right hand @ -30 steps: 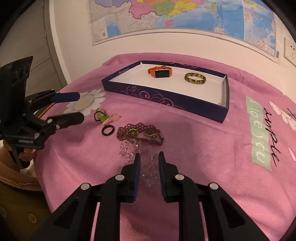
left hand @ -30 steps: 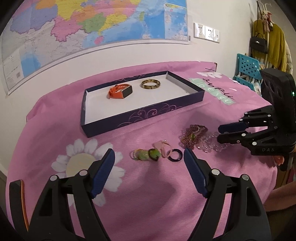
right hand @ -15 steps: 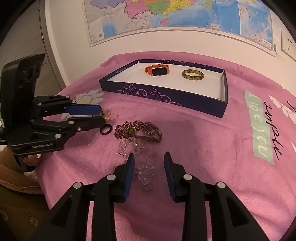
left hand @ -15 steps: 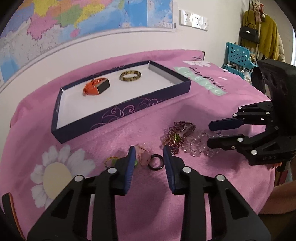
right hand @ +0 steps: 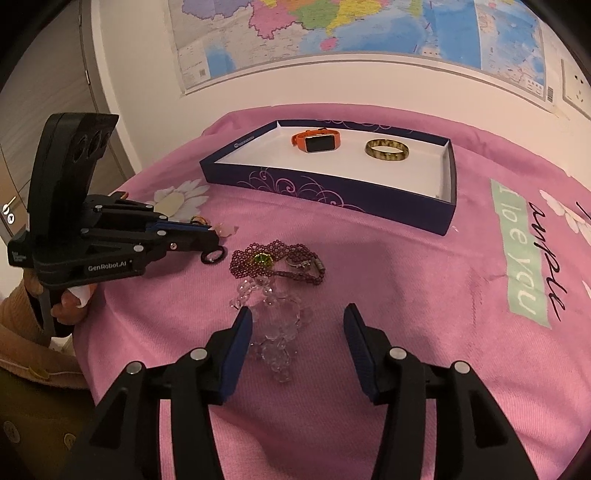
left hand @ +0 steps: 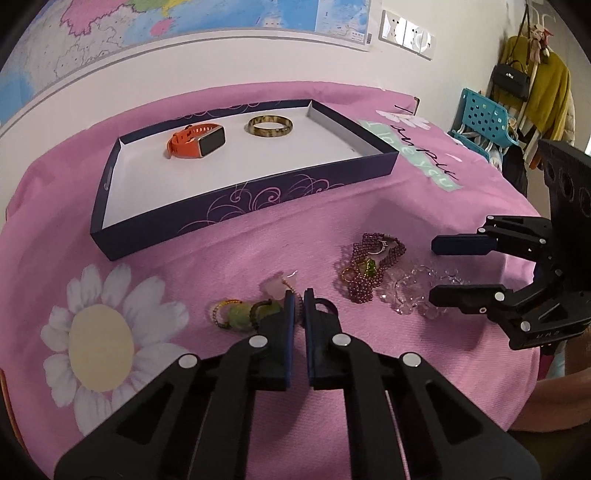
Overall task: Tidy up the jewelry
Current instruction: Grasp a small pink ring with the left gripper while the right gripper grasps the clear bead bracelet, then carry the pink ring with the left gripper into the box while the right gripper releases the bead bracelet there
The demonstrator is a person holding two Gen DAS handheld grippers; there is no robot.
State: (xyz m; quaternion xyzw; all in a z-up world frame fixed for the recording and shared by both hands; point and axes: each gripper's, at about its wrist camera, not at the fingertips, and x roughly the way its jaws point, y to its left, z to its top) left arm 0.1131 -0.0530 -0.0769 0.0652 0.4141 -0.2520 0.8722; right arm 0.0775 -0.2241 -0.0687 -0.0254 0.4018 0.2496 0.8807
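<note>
A dark blue tray holds an orange watch and a gold bangle. On the pink cloth lie a purple bead bracelet, a clear crystal bracelet, a black ring and a pink-green charm cluster. My left gripper is nearly shut over the charm cluster and black ring; whether it grips anything is hidden. My right gripper is open, astride the crystal bracelet.
The pink cloth has a white daisy print at the left and a green text patch at the right. A map hangs on the wall behind. A blue crate and hanging clothes stand to the right.
My left gripper closed from wide open to nearly shut and moved forward onto the small charms. My right gripper opened wide around the crystal bracelet.
</note>
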